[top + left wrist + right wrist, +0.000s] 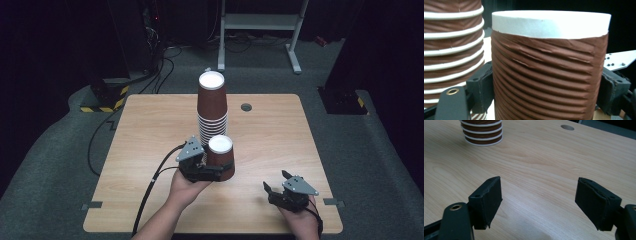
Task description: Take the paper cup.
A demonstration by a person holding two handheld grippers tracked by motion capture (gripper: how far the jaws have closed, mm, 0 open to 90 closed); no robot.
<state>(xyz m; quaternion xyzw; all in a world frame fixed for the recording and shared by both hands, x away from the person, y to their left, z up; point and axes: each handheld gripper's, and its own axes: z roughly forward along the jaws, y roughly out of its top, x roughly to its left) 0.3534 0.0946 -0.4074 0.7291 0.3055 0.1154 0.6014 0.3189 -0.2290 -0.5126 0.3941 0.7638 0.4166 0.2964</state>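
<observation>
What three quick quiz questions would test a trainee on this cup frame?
1. True or false: the left gripper is clamped on a single upside-down brown paper cup.
2. Multiple choice: where is the stack of brown paper cups relative to the held cup? A) behind it, farther from the person B) near the right gripper C) off the wooden table
3. Fill in: the right gripper's jaws are ____ with nothing between them.

Key: 1 true. 2 A. 3 open.
</observation>
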